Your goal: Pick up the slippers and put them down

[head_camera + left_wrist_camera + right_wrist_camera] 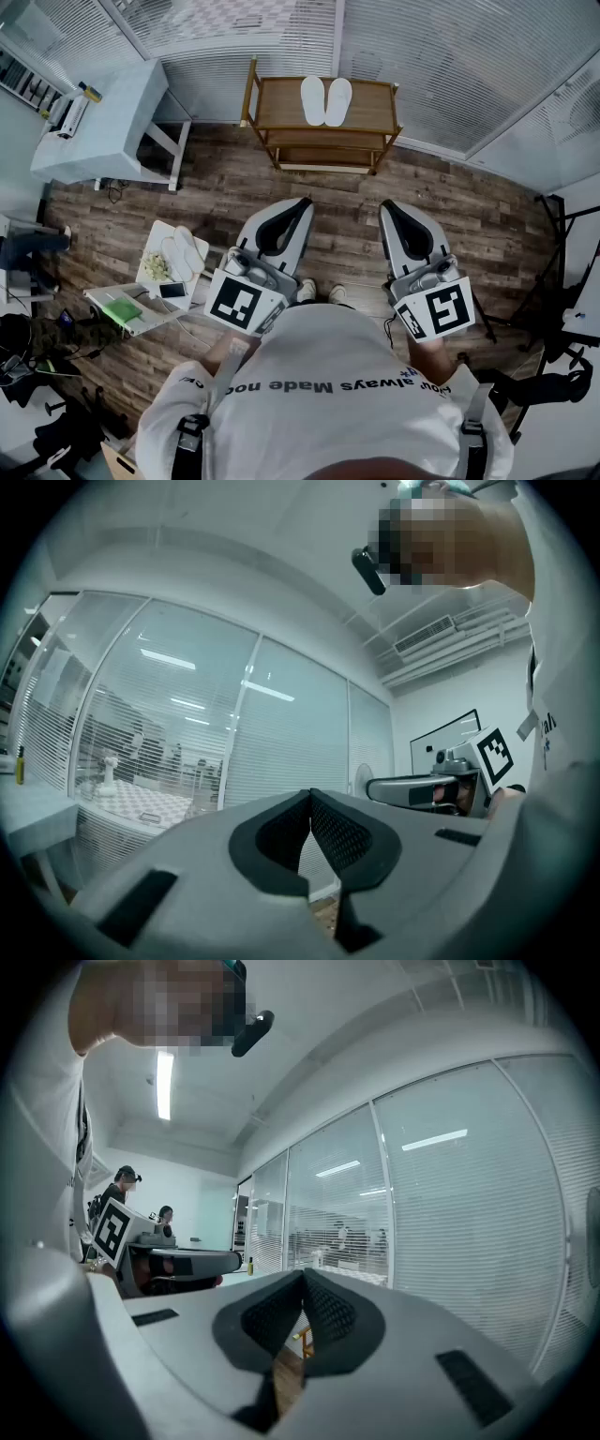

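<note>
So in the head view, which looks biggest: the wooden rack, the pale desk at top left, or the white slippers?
1. The pale desk and the wooden rack: about alike, too close to rank.
2. The white slippers: clearly smallest.

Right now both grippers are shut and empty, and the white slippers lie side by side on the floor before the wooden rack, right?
Not the floor: the head view shows the white slippers side by side on the top shelf of the wooden rack. The left gripper and right gripper are shut and empty.
</note>
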`<action>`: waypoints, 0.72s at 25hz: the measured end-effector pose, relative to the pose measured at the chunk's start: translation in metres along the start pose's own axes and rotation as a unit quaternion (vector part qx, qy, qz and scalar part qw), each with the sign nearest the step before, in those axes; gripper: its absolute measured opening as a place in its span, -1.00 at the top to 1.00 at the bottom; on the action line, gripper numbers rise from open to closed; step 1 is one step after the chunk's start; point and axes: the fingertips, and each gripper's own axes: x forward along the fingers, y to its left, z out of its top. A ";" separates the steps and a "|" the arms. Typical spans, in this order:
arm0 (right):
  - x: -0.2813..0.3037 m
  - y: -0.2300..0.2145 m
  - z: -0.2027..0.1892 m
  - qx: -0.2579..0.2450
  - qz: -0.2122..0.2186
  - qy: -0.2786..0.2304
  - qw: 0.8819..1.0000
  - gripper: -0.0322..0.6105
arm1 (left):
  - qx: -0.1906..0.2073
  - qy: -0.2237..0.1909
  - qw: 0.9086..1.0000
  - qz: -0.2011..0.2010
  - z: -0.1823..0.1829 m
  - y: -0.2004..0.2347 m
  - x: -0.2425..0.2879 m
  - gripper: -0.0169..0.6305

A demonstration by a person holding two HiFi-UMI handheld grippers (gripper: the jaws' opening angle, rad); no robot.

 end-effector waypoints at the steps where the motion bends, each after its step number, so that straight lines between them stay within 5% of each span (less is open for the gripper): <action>1: 0.002 0.003 0.001 0.000 -0.002 0.000 1.000 0.85 | 0.000 0.001 1.000 -0.002 0.001 0.002 -0.002 0.91; 18: 0.044 0.040 -0.015 0.027 -0.019 0.007 0.999 0.85 | -0.035 0.011 0.999 -0.001 -0.017 0.056 -0.041 0.91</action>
